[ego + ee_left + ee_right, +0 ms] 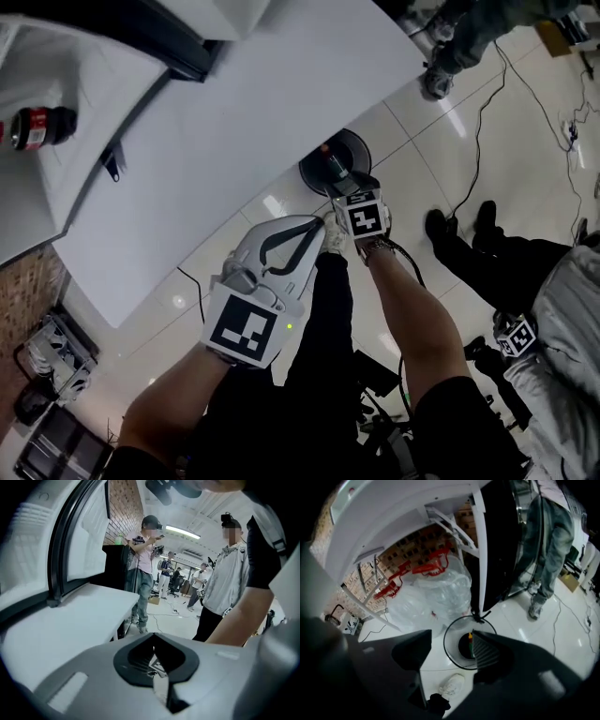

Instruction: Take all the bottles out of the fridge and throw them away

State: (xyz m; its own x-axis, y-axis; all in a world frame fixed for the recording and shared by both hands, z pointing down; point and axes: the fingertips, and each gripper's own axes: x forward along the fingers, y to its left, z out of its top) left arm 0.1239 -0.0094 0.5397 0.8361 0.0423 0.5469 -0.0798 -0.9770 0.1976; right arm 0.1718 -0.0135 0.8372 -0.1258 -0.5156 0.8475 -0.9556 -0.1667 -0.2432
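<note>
1. Looking down, the head view shows the task partway through. One dark bottle (37, 127) with a red label lies on a white shelf of what seems to be the fridge (37, 197), beyond the table's far left corner, so at least that one is left to fetch. The right gripper (356, 187) hangs over the single round bin (314, 155), which peeks out from under the near edge of the white table (234, 122). The left gripper (317, 230) sits just beside it, carrying nothing. The count here is two grippers, one bin and one bottle. Two bystanders stand on the floor off the table's right corner.

2. The left gripper view shows the left gripper (153, 651) clenched, its jaws pressed together with nothing between them. The table (70, 616) runs away along the left with its visible top bare, and no bottle appears. Several people stand well beyond its far end.

3. The right gripper view shows the right gripper (449, 649) released, with its jaws spread wide and empty, aimed straight down into the bin (446, 634). One colourful object (471, 641) lies at the bin's bottom. It is probably a discarded bottle, though it is too small to be sure, which suggests one throw is done. Under the table (393, 508), about two clear plastic bags (436, 592) bunch together.
</note>
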